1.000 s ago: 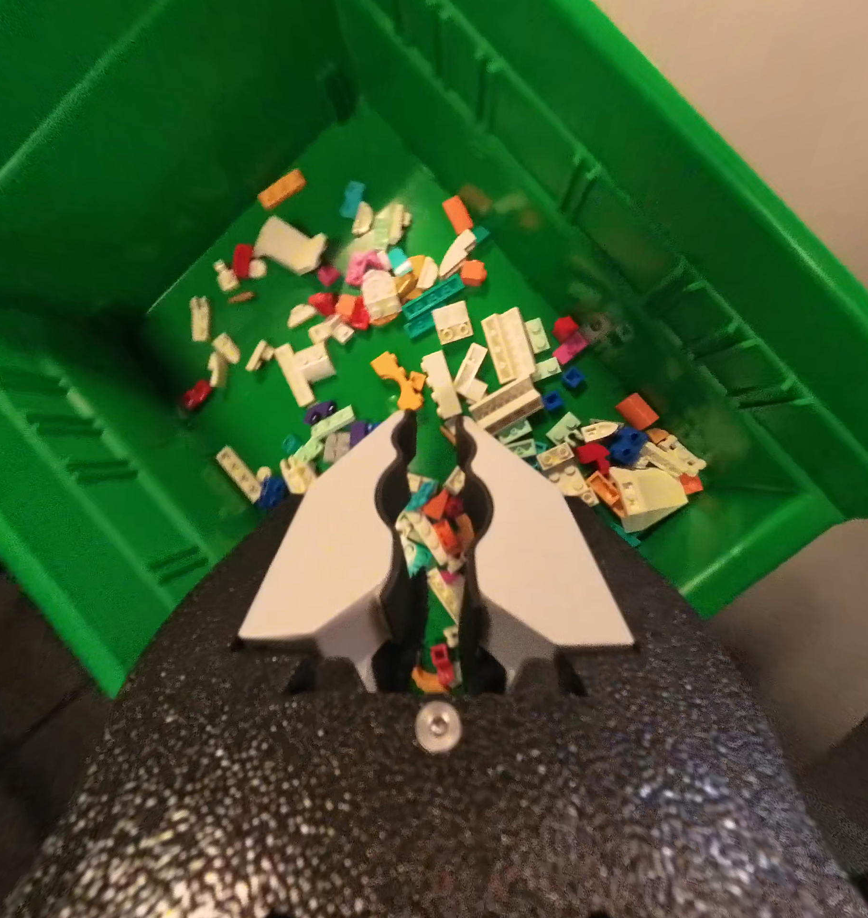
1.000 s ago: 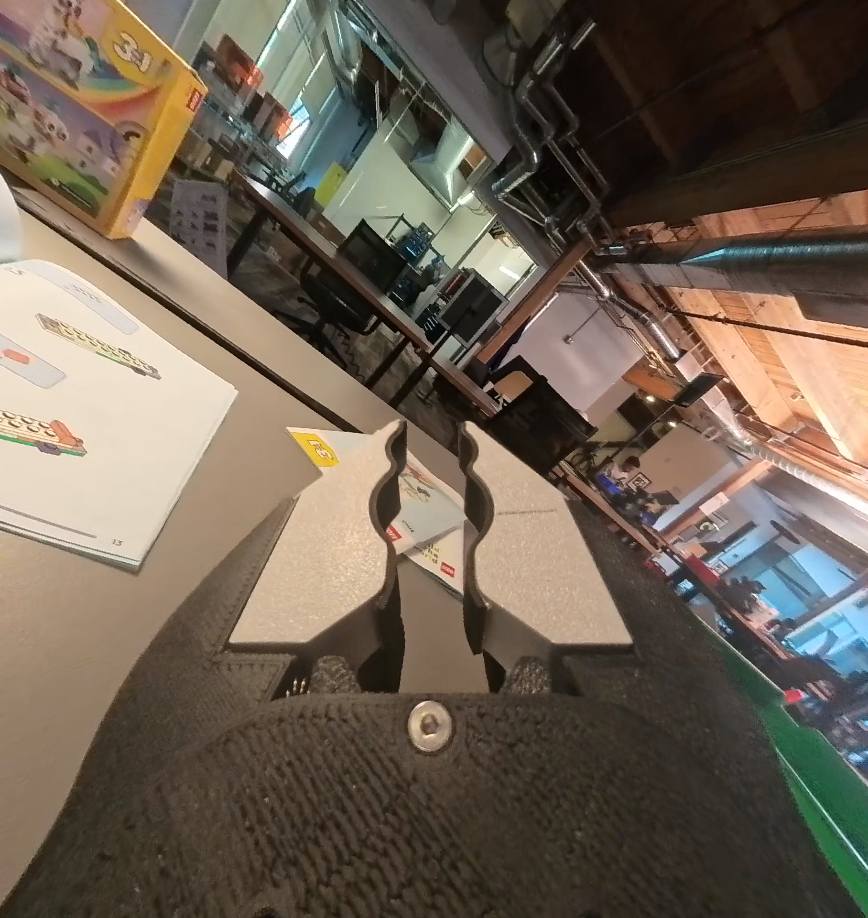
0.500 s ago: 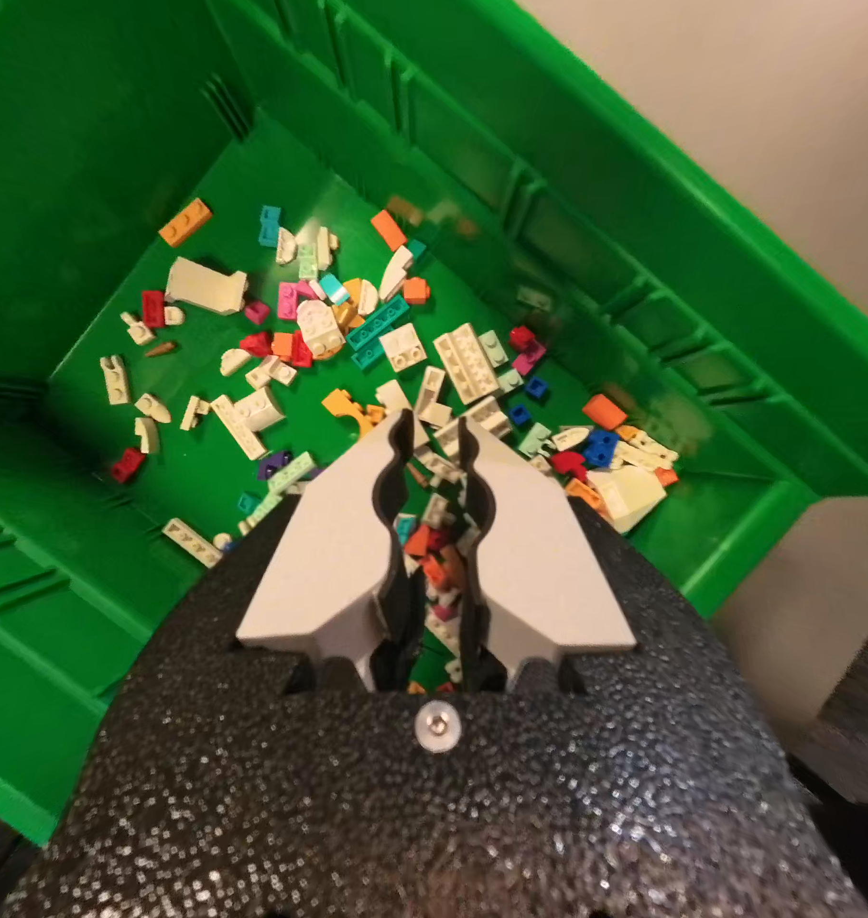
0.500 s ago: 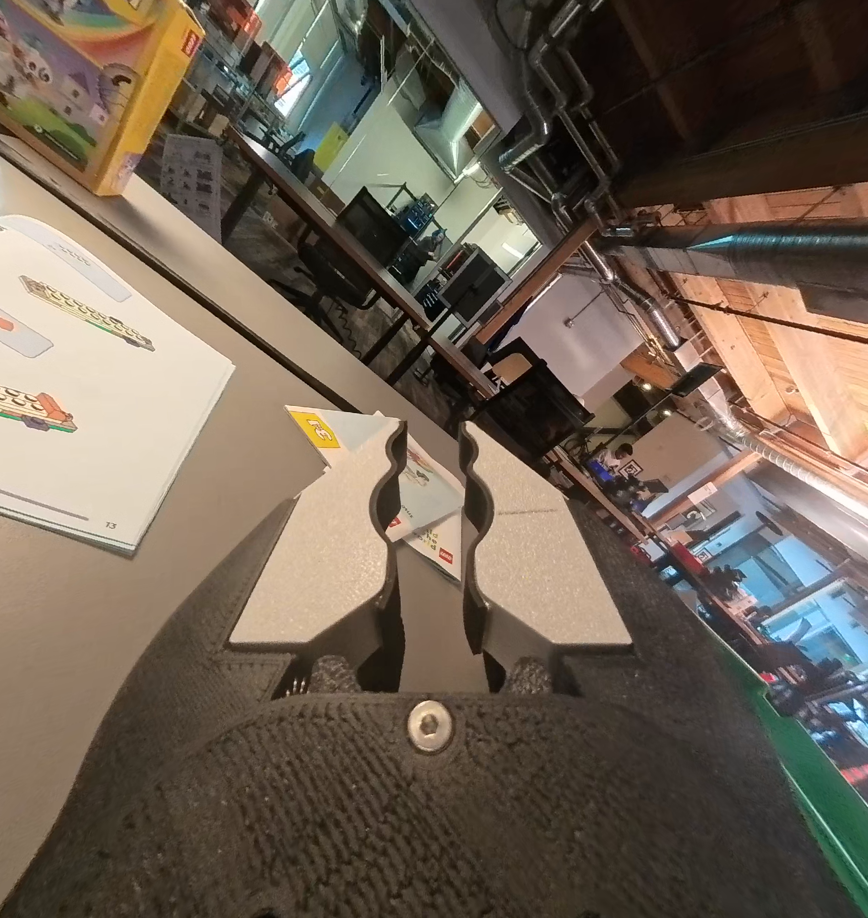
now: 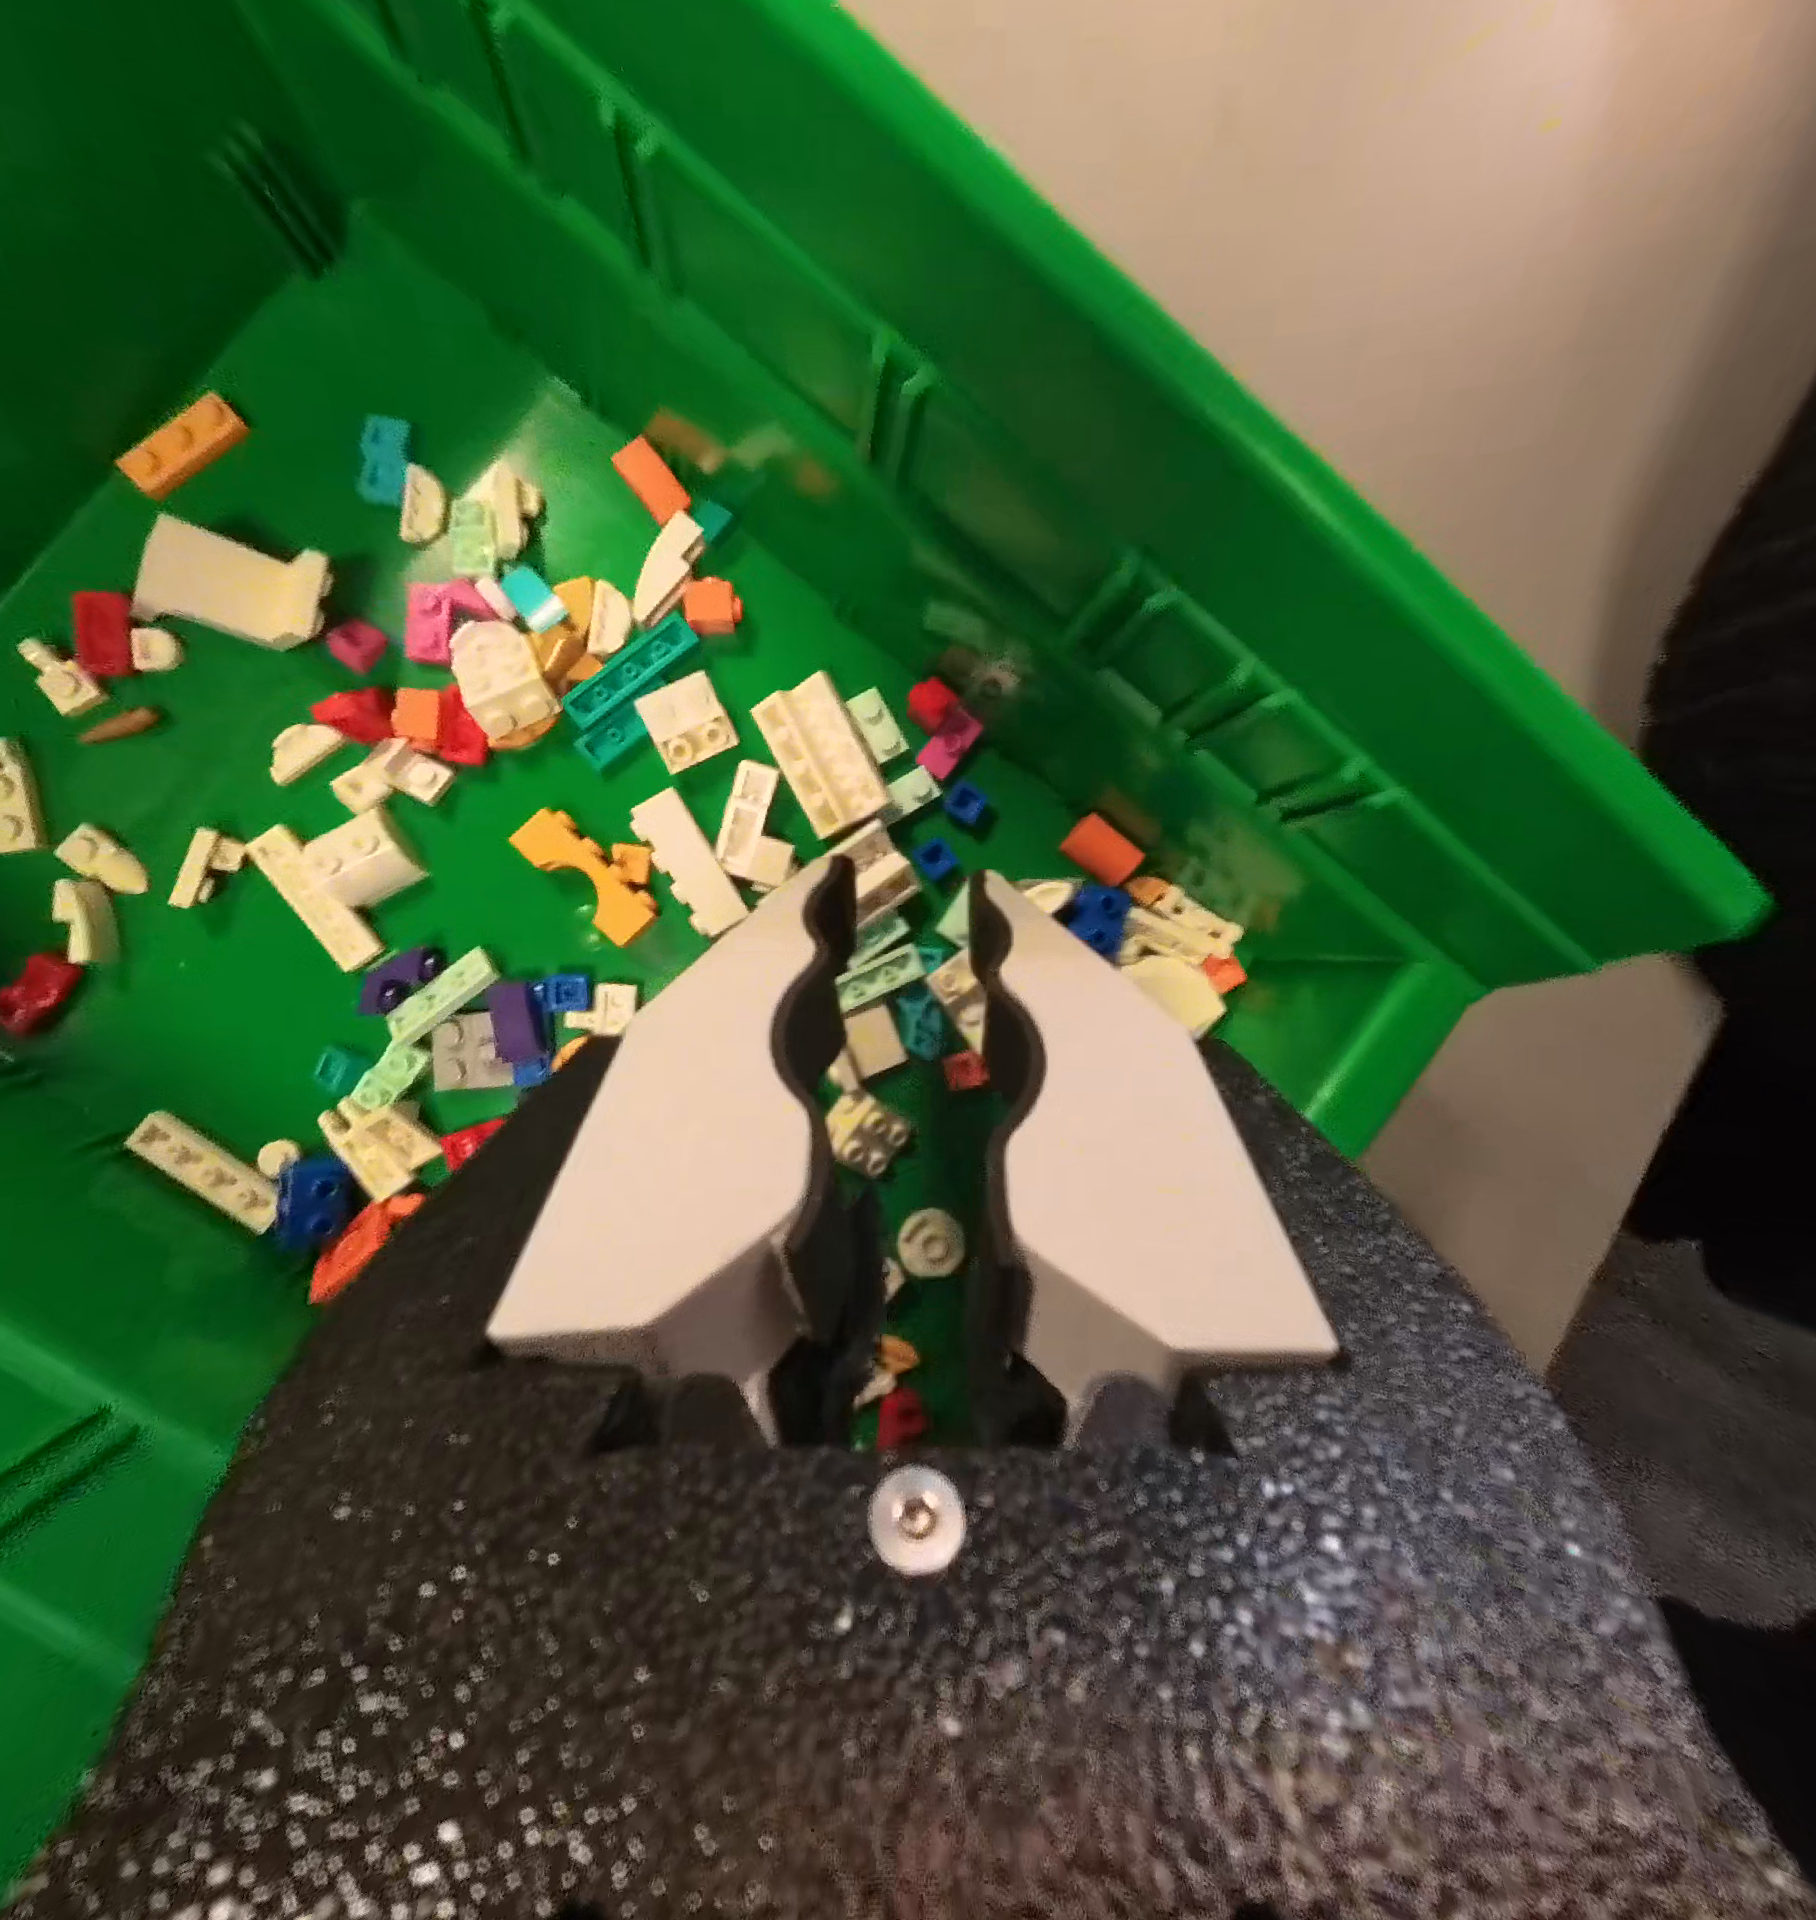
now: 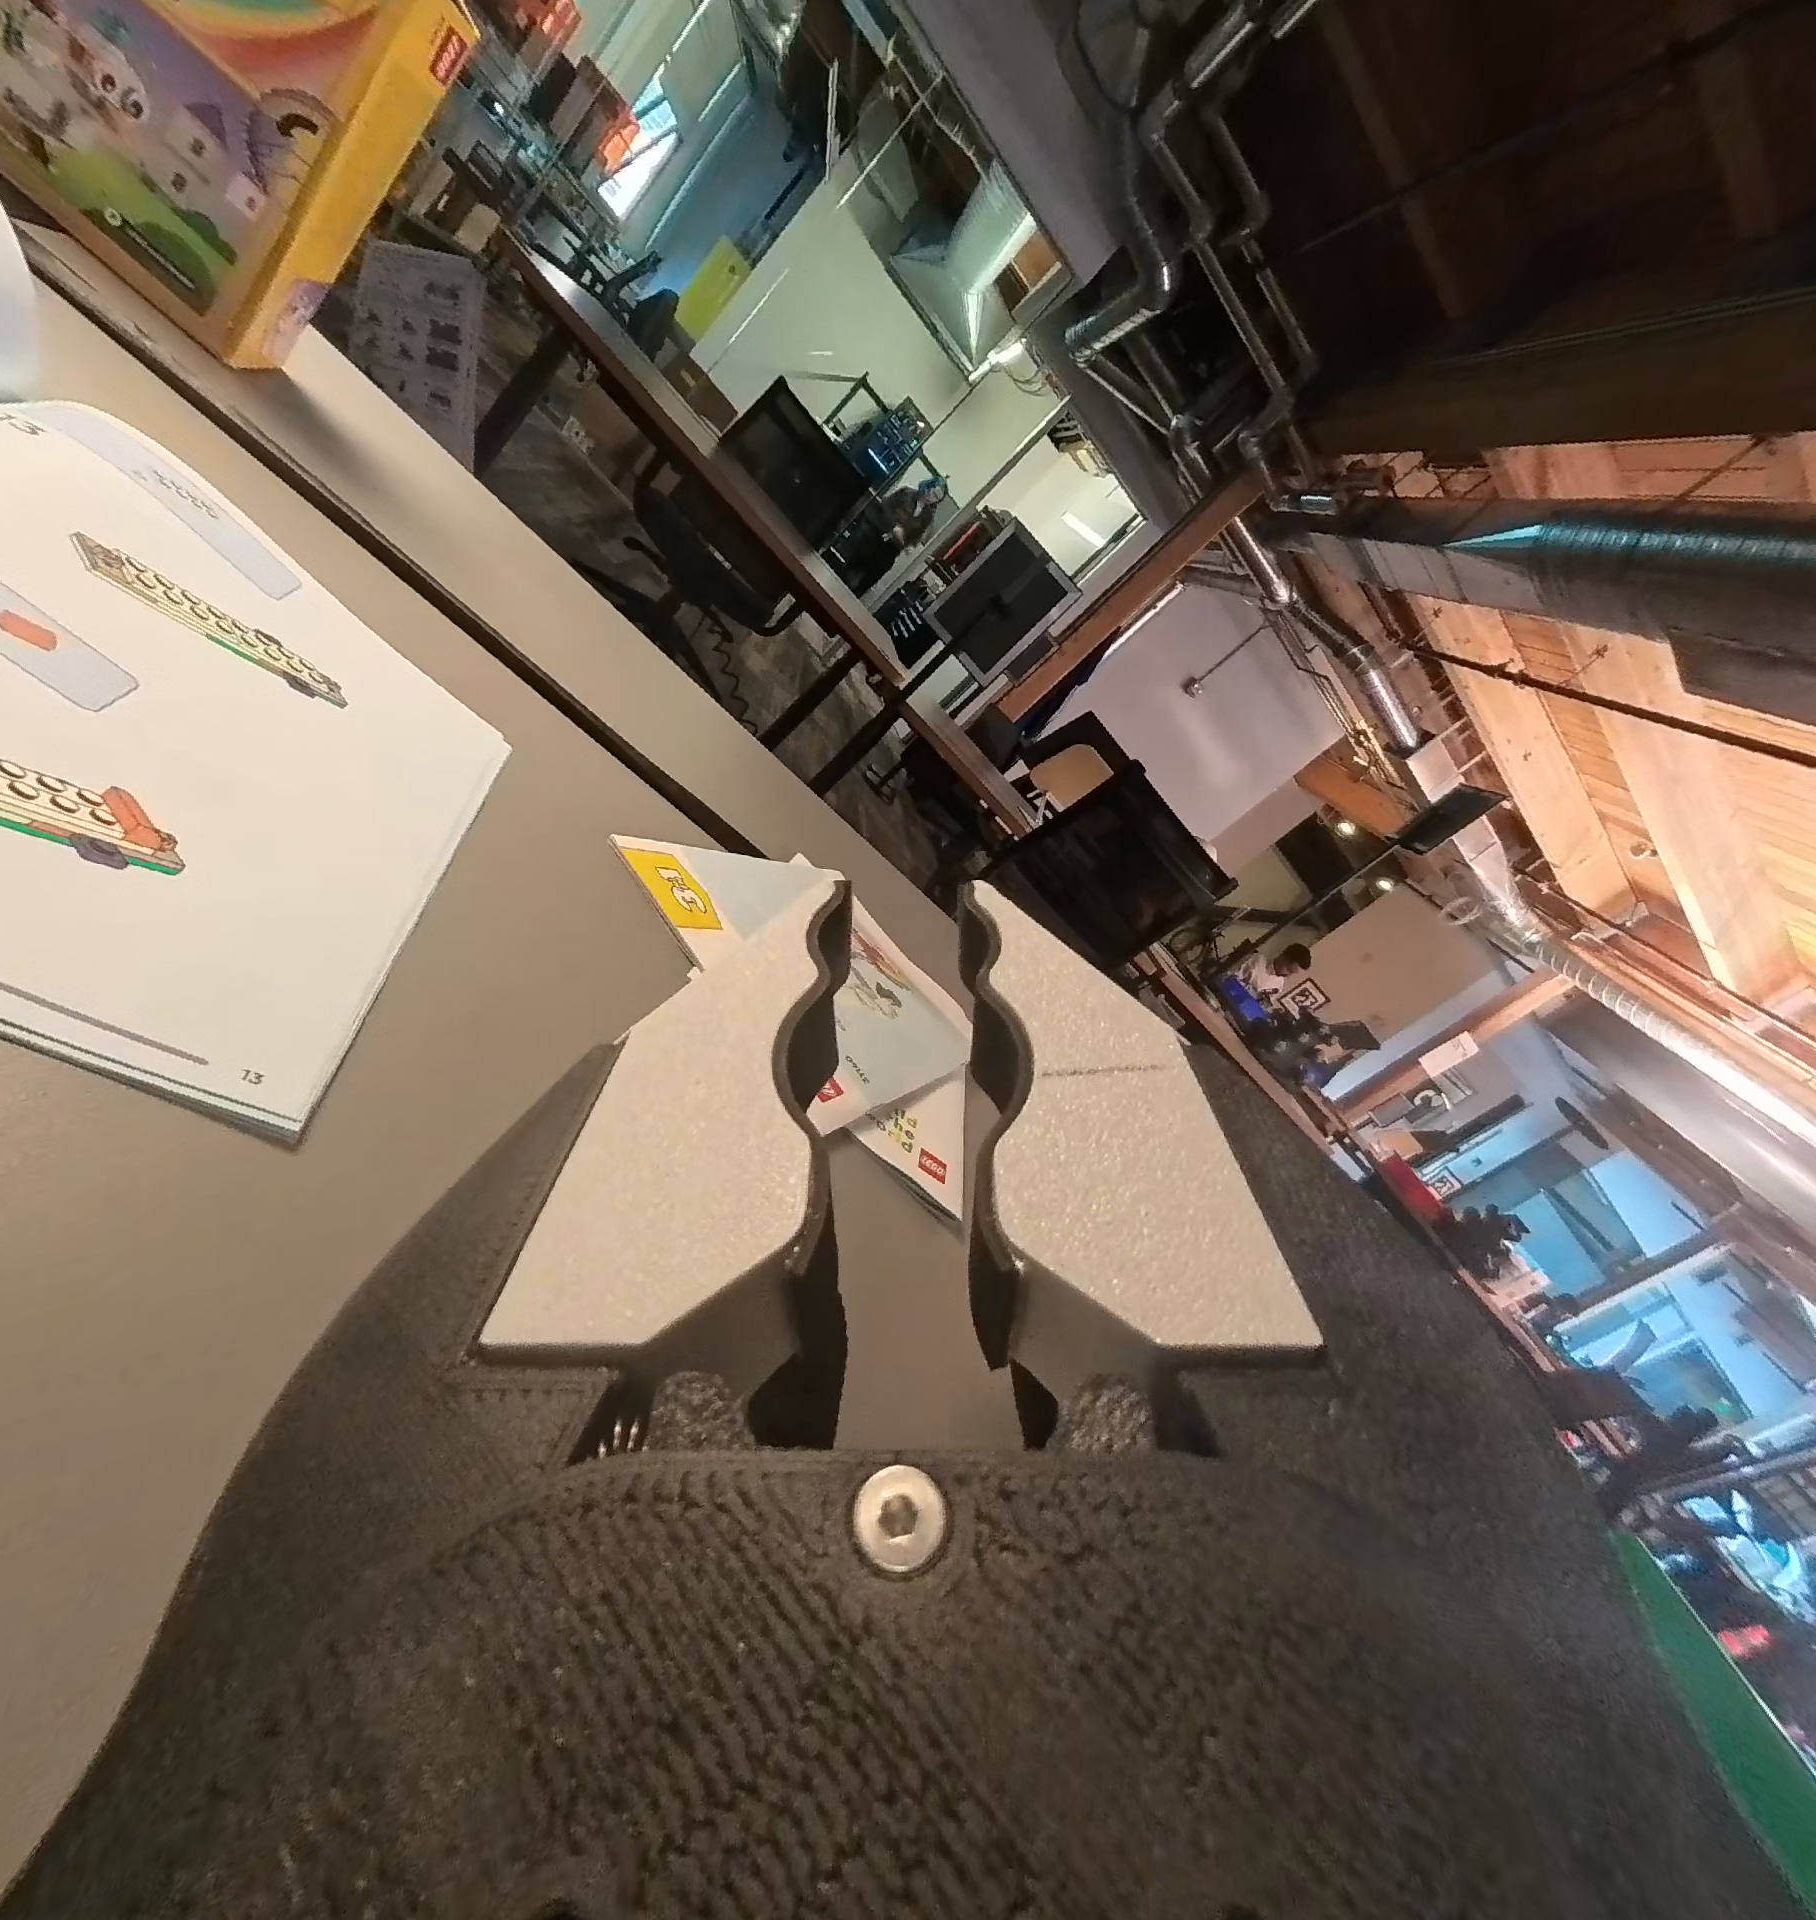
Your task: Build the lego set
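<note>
Left wrist view, nearest the lens: the left gripper (image 5: 909, 894), black speckled body with two grey wedge-shaped fingers (image 5: 675, 1143), was poised above the green plastic bin (image 5: 1195, 582); the fingers stood narrowly apart and held nothing, with loose pieces visible through the gap. Beyond the tips, the scattered Lego pieces (image 5: 530, 790), mostly cream with red, orange, teal, blue and purple among them, lay loose across the bin floor, none visibly joined into a larger assembly; an orange arched brick (image 5: 587, 862) lay just left of the tips and a cream multi-stud brick (image 5: 821, 753) just beyond them. Farther off rose the ribbed bin wall, with a pale surface behind it. Right wrist view, nearest the lens: the right gripper (image 6: 899, 899), black textured body with matching grey fingers (image 6: 675, 1153), lay low over the grey counter (image 6: 104, 1247), fingers likewise narrowly apart and empty. Past the tips lay a small folded leaflet (image 6: 888, 1049), then the open white instruction booklet (image 6: 208, 810) to the left, and farthest the yellow-edged set box (image 6: 208, 156) at the counter's back edge. Judged from these views, the build was at an early stage: a piece was being selected, and picking and assembly remained.
</note>
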